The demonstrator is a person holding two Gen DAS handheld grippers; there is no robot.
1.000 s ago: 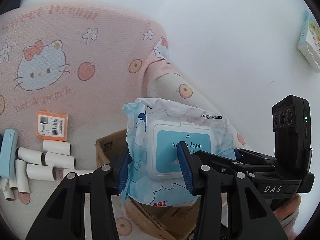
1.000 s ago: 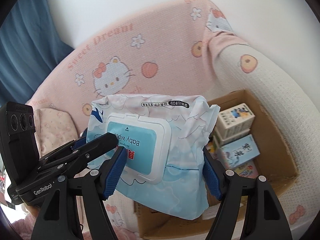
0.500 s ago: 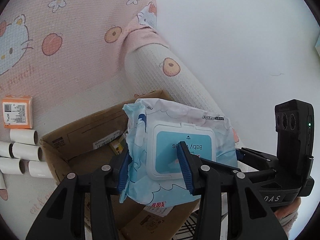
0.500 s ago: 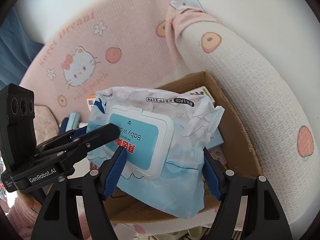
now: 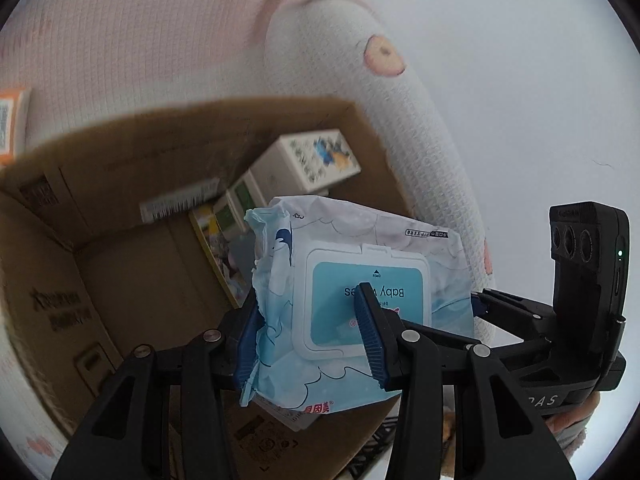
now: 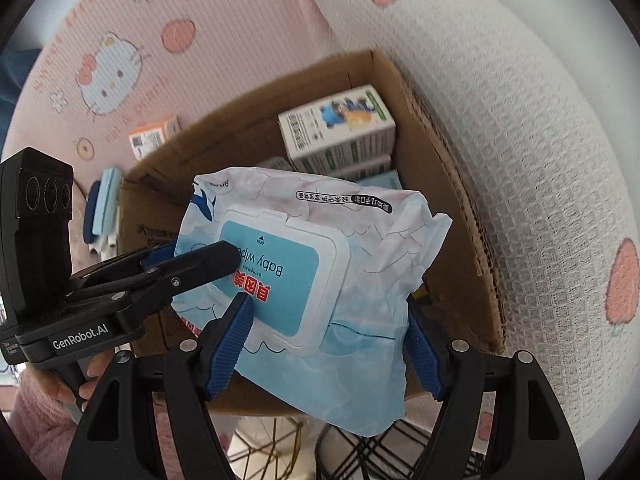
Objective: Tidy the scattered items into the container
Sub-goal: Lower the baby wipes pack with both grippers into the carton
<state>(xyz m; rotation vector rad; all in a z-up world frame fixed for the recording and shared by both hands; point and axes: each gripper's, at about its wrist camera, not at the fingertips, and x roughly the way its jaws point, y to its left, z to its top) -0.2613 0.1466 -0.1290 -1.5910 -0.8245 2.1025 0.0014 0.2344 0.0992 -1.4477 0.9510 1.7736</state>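
Orange box [image 6: 154, 136] lies on the pink blanket [image 6: 120, 20], just beyond the far wall of the carton. Beside it, nearer the left edge, a pale blue flat item [image 6: 105, 204] rests against the carton's outer corner; its kind cannot be told.

Left gripper [image 5: 310, 334]: blue-padded fingers [image 5: 370, 340] closed on the left end of the wipes pack [image 5: 360, 300], one pad over the lid, the other behind the crimped edge. A hand in a pink sleeve [image 6: 36, 412] holds this gripper's handle.

Wipes pack: soft, light blue and white, lid face up, print "Baby wipes" reads upside down. Held clear of everything, hanging over the open carton [image 5: 120, 280], nearer the carton's front wall. Not touching the contents.

Right gripper [image 6: 330, 346]: fingers [image 6: 226, 346] spread fairly wide and clamped on the pack's near end, one pad at the lid corner, the other on the right side seam.

Carton contents: white boxes with green trim [image 6: 340, 128] stacked in the far right corner, a light blue box partly hidden under the pack. Carton floor on the left side is bare.

Right of the carton: white waffle-weave bolster [image 6: 520, 160] with peach prints, touching the carton's right wall. Black wire frame [image 6: 360, 452] shows below the carton.
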